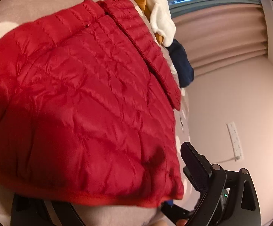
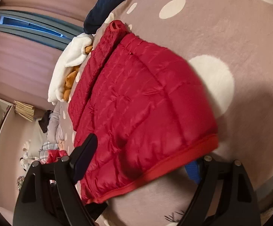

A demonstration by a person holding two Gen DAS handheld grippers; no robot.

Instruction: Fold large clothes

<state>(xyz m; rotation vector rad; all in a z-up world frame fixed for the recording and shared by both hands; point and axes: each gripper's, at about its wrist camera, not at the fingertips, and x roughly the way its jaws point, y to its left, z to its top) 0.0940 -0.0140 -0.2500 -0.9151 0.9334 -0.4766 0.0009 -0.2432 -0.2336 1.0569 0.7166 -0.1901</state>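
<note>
The red quilted puffer jacket [image 2: 136, 103] lies on the dotted taupe blanket [image 2: 221, 28] — light, slick, springy. Both the left gripper [image 1: 106, 203] and right gripper [image 2: 145, 169], jaws spread, straddle its hem — pinch there, I judge.

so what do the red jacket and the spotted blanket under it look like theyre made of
Red jacket: likely thin nylon or polyester shell over light padding; it has a slight sheen, fine crinkles and stitched quilting lines, with a smoother, matte red binding along the hem.
Spotted blanket: probably fleece or plush; its surface looks matte, fuzzy and brushed, with no visible weave.
</note>
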